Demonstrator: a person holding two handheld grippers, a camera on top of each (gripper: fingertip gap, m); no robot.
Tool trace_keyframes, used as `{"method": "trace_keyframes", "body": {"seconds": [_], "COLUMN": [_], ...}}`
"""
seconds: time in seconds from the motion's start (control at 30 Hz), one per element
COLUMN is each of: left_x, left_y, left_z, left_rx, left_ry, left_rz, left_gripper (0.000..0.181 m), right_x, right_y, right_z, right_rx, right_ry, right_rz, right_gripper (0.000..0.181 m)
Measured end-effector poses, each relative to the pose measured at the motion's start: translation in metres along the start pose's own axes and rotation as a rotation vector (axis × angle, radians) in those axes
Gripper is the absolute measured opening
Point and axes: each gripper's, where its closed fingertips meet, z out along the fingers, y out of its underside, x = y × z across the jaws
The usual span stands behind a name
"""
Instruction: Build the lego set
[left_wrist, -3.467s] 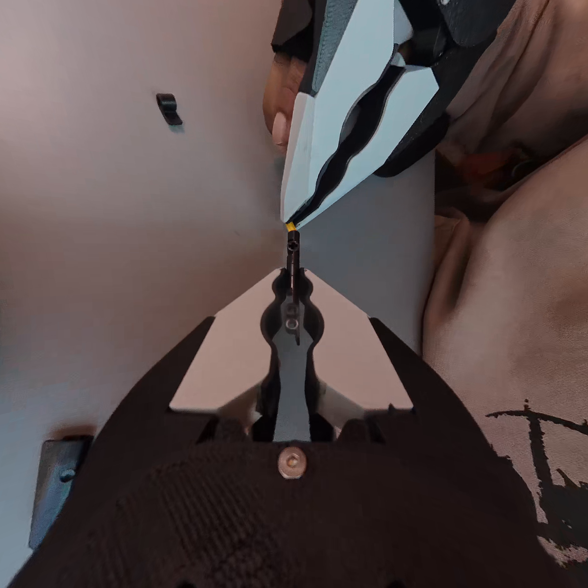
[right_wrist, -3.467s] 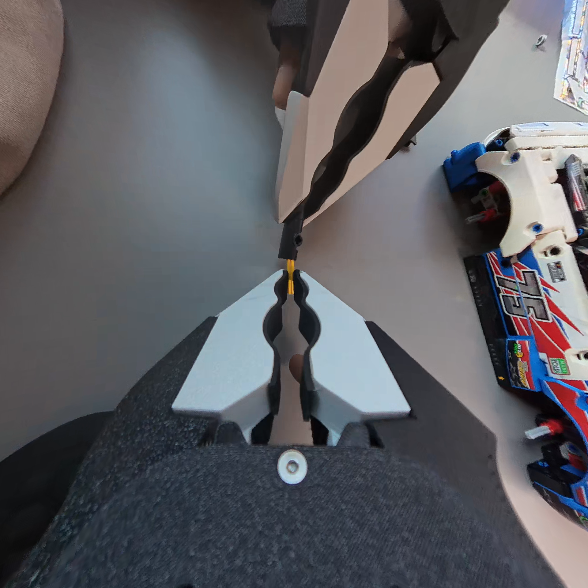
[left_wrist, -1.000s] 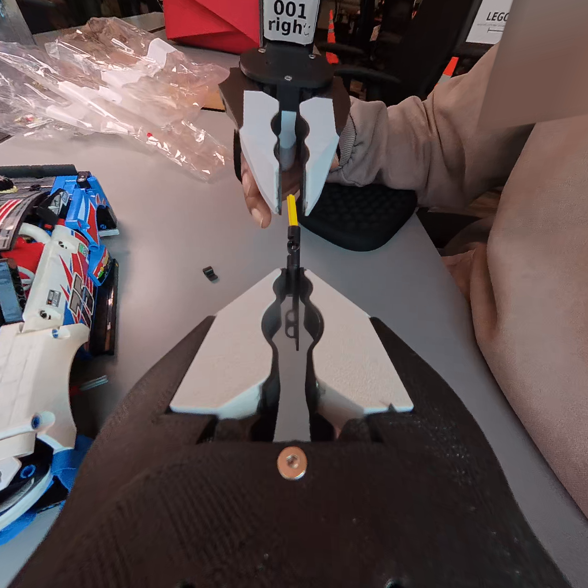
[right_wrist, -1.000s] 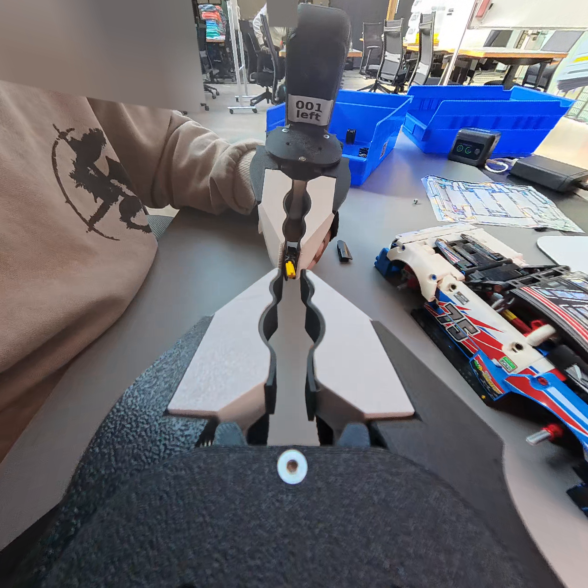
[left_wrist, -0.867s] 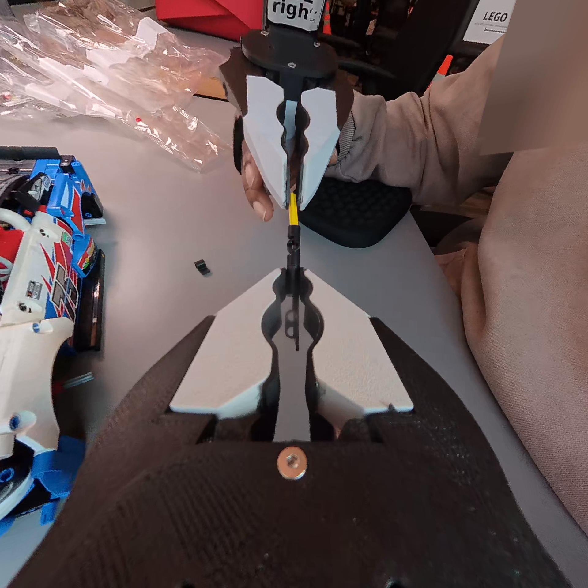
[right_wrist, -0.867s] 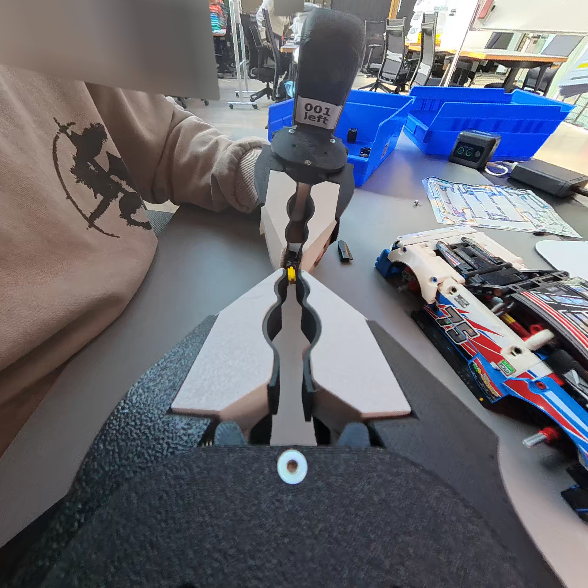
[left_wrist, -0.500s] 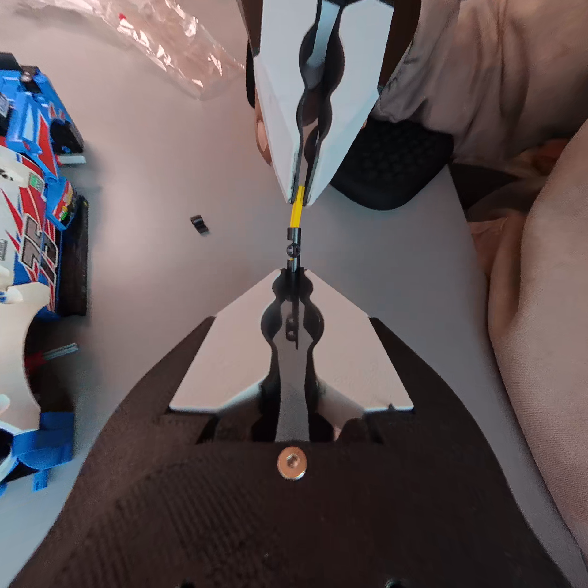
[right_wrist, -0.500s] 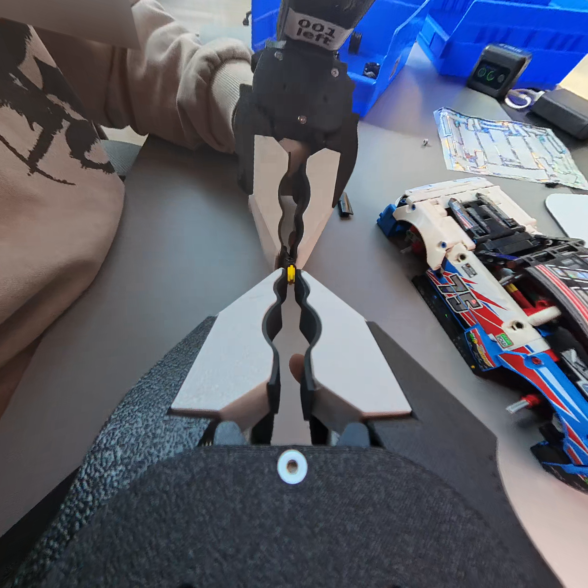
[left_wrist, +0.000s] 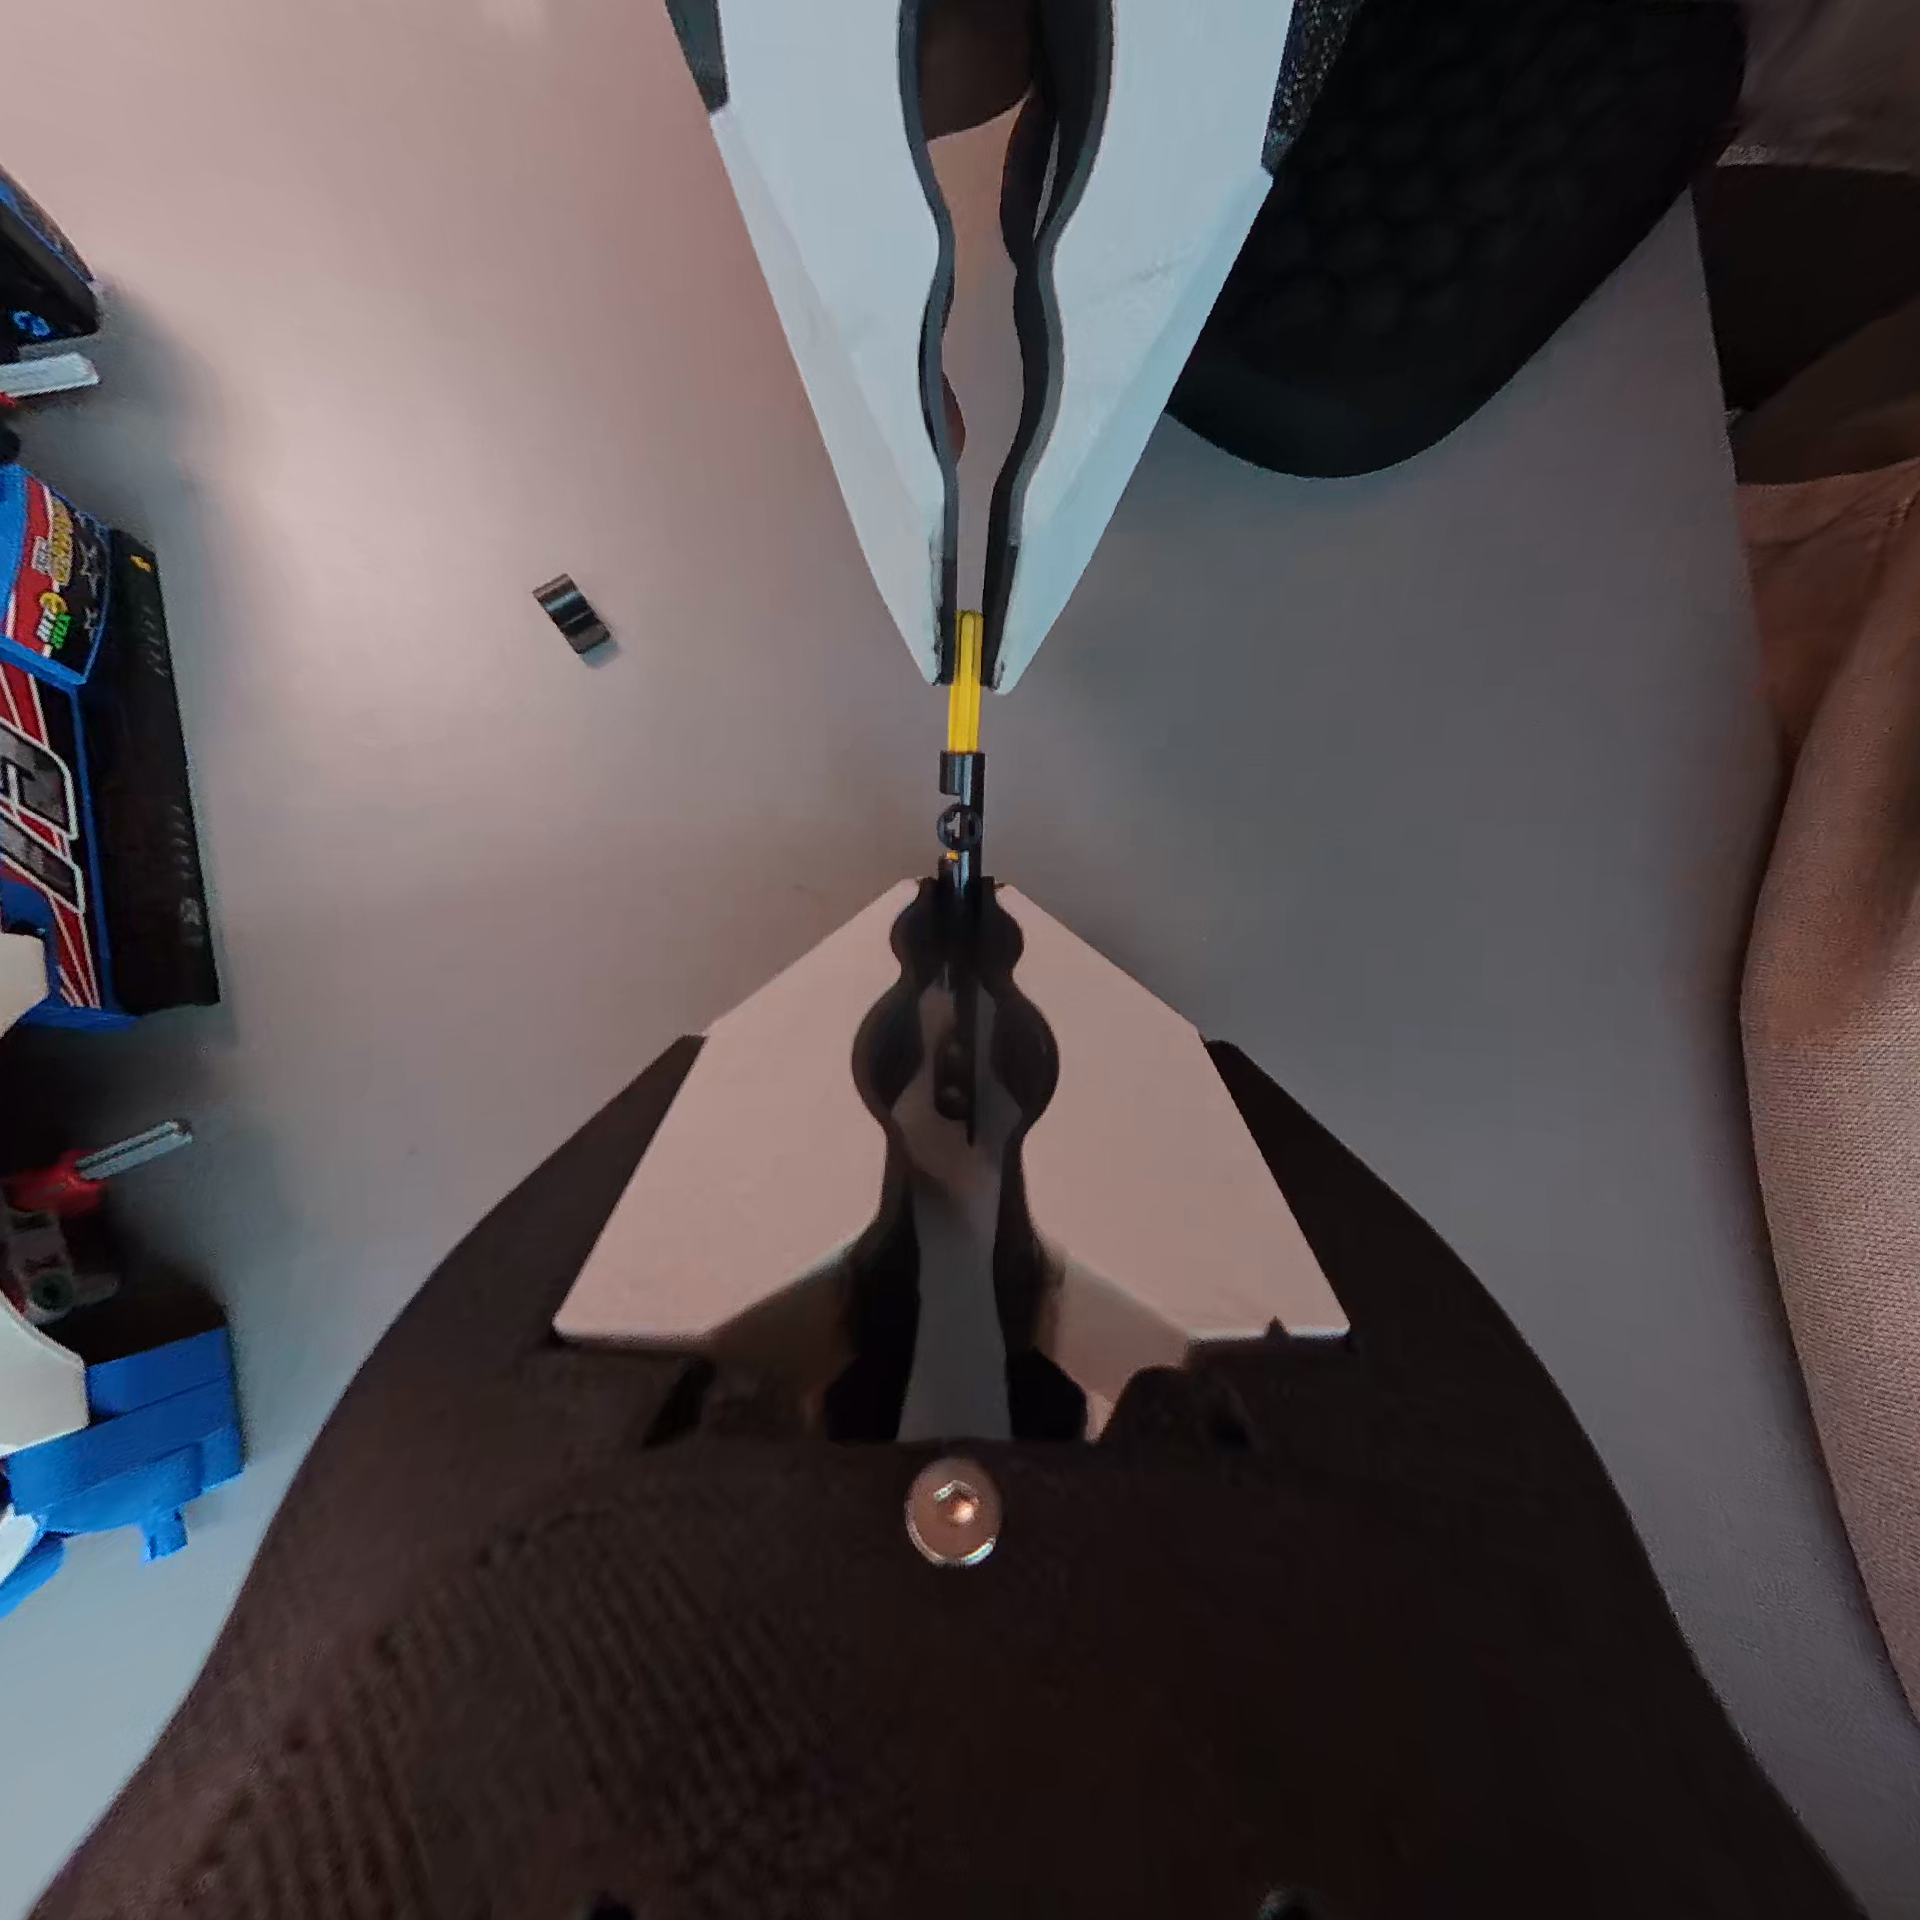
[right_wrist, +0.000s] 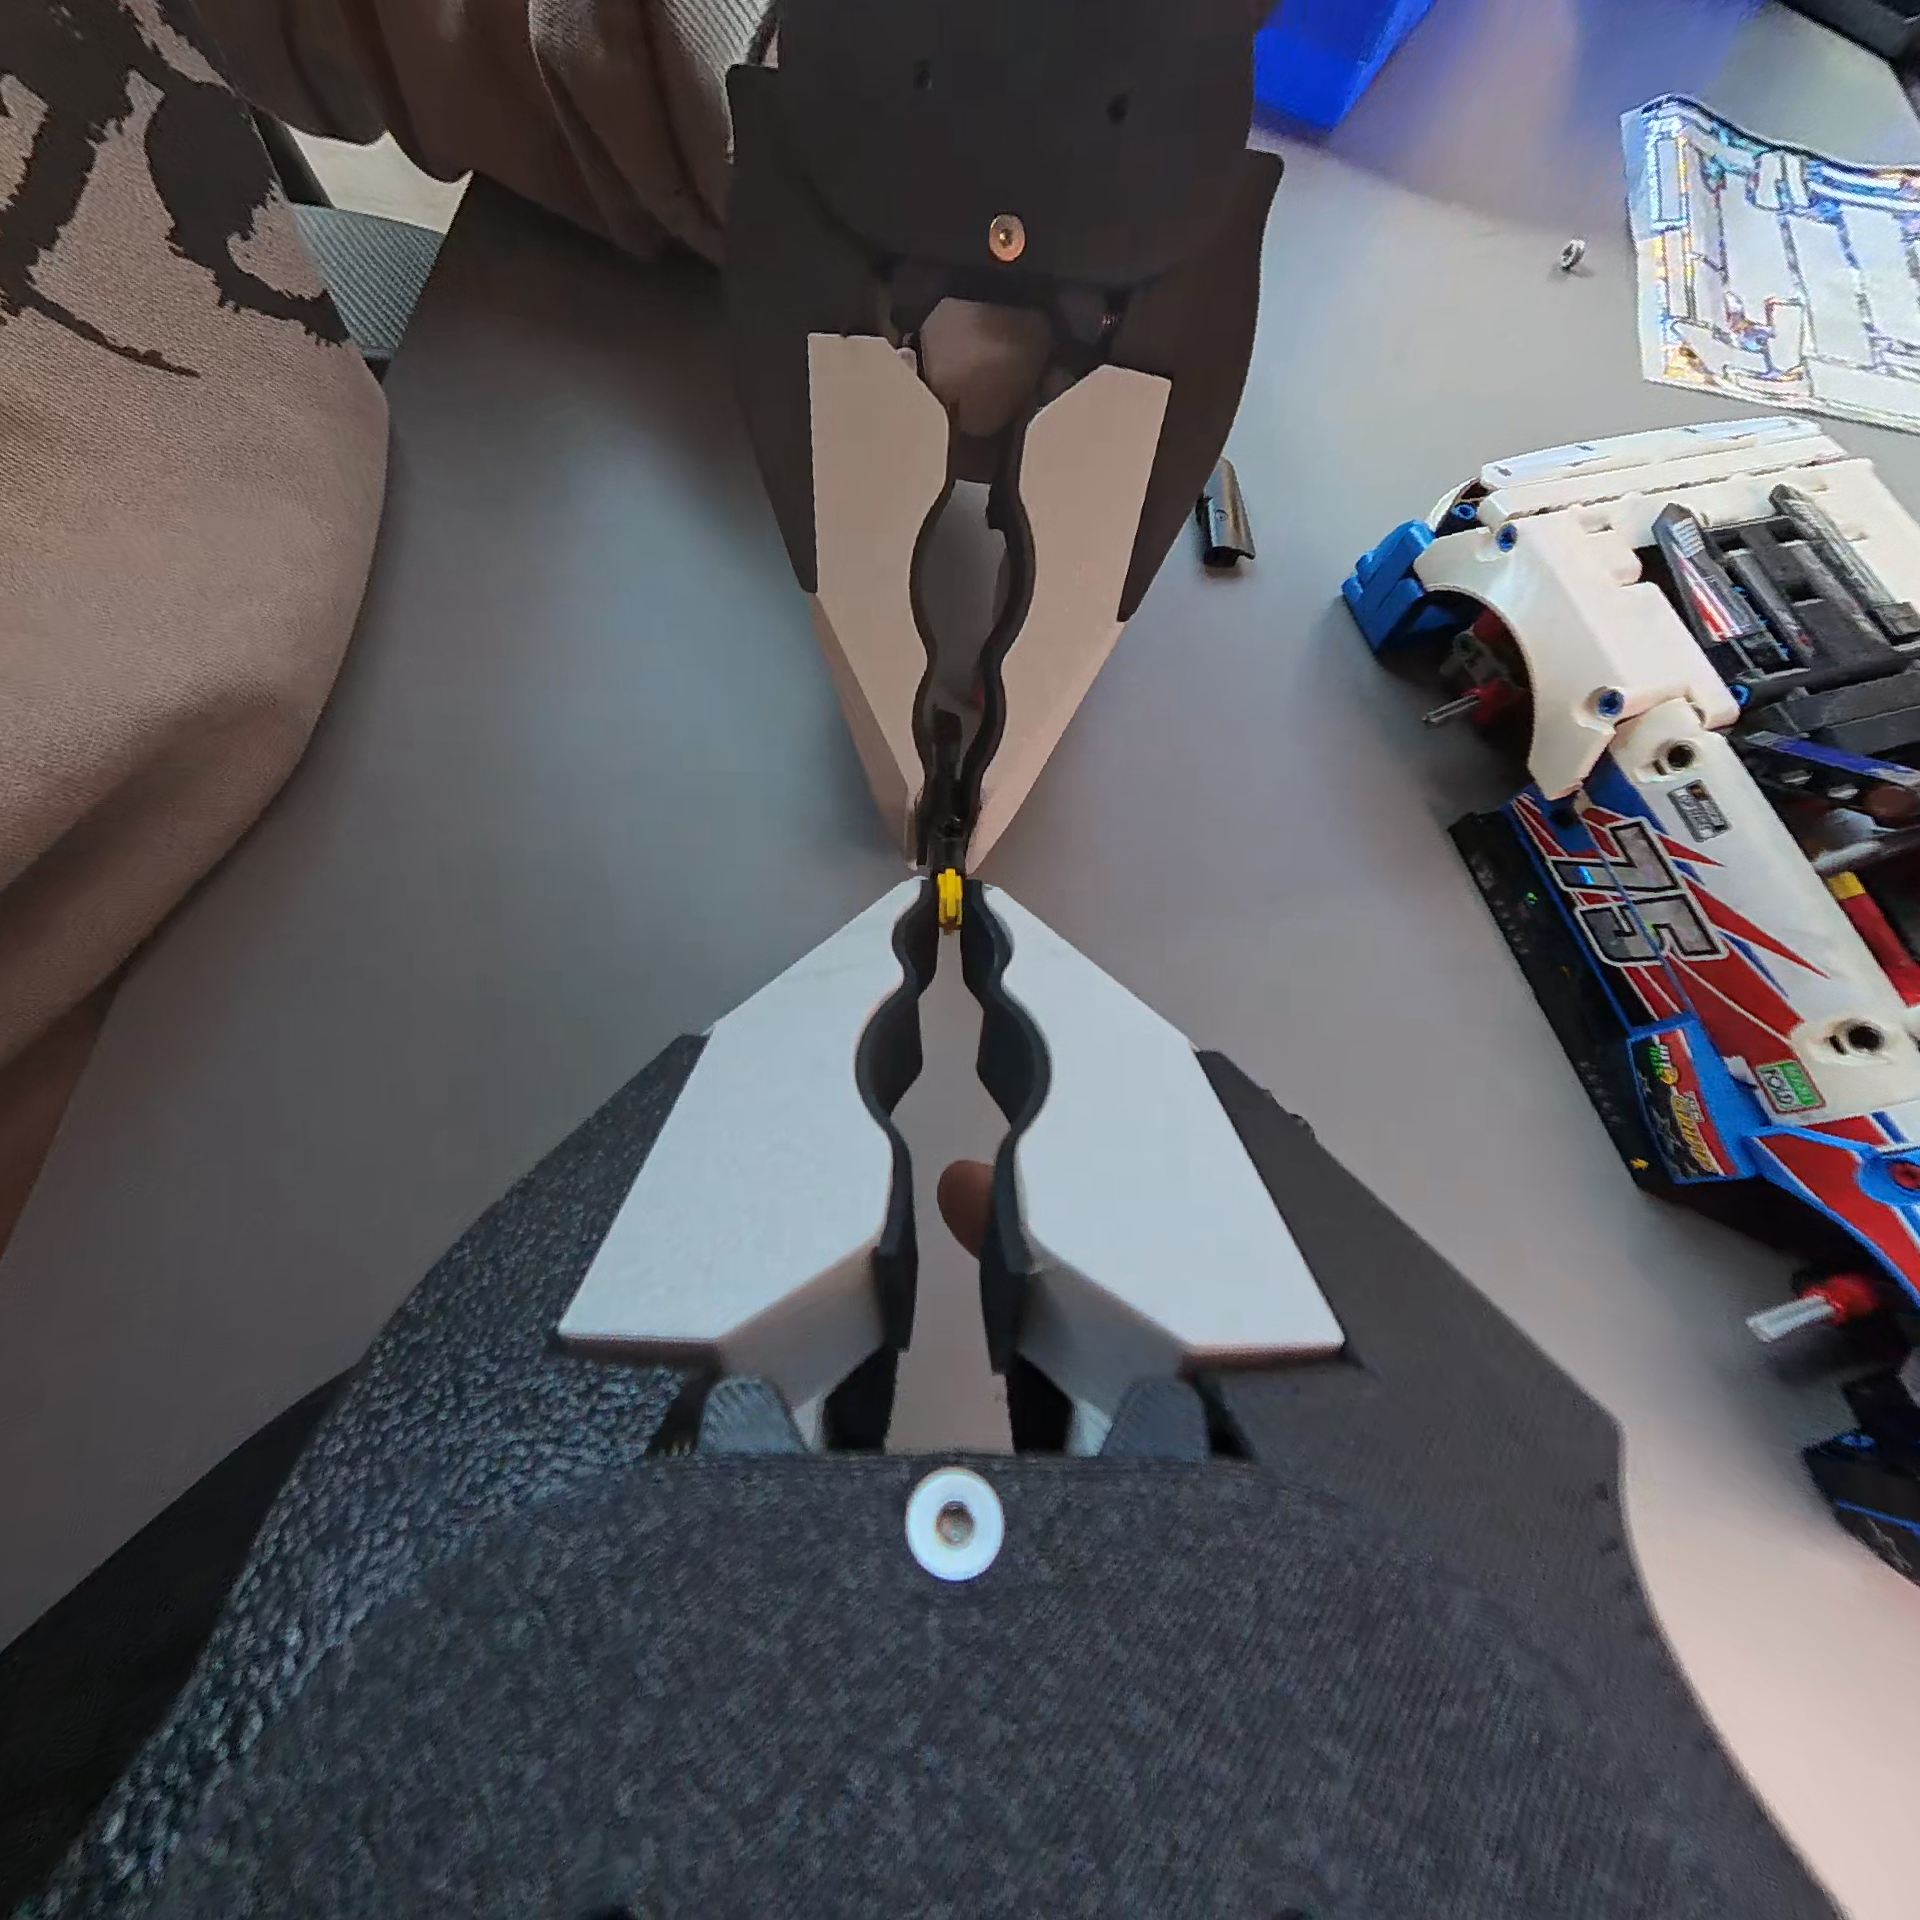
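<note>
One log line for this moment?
left gripper: shut on black connector | right gripper: shut on yellow axle | parts joined above table

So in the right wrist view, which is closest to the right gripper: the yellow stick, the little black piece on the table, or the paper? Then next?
From the right gripper:
1. Yellow stick, pinched in its tips.
2. Little black piece, farther ahead, right.
3. Paper, far right corner.

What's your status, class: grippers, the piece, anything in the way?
Left gripper shut on black connector. Right gripper shut on yellow axle. Pieces joined above table. Nothing between.
</note>
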Motion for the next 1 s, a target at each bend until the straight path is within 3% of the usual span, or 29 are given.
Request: {"method": "trace_keyframes", "body": {"seconds": [1.0], "left_x": [-0.0005], "left_y": [-0.0080], "left_z": [-0.0043], "left_rx": [0.147], "left_ry": [0.096], "left_rz": [-0.130], "left_gripper": [0.002], "right_x": [0.0063], "right_y": [-0.0101], "right_z": [-0.0016], "right_rx": [0.224], "right_ry": [-0.067], "right_rz": [0.180], "right_gripper": [0.002]}}
